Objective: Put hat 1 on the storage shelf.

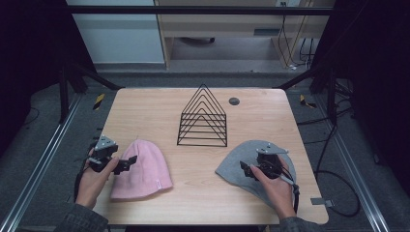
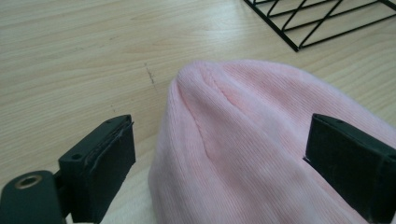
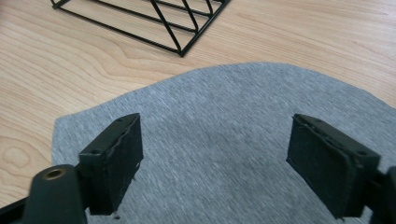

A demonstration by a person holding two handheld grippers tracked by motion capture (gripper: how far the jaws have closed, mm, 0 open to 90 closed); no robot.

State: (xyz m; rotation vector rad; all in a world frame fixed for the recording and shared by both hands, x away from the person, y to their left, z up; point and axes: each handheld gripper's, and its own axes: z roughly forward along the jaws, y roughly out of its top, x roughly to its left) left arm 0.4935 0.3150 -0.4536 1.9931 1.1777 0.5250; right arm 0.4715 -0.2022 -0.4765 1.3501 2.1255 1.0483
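Note:
A pink knitted beanie (image 1: 142,170) lies flat on the wooden table (image 1: 193,111) at the front left. My left gripper (image 1: 126,163) hovers over its left edge with jaws wide apart; in the left gripper view the pink beanie (image 2: 252,144) lies between and below the two pads, not pinched. A grey beanie (image 1: 237,164) lies flat at the front right. My right gripper (image 1: 247,169) is above it, open, and in the right gripper view the grey beanie (image 3: 224,154) spreads under the separated jaws.
A black wire rack (image 1: 203,118) with triangular dividers stands in the middle of the table, behind both hats. A small round dark disc (image 1: 234,101) sits near the far edge. Bare wood lies between the two hats.

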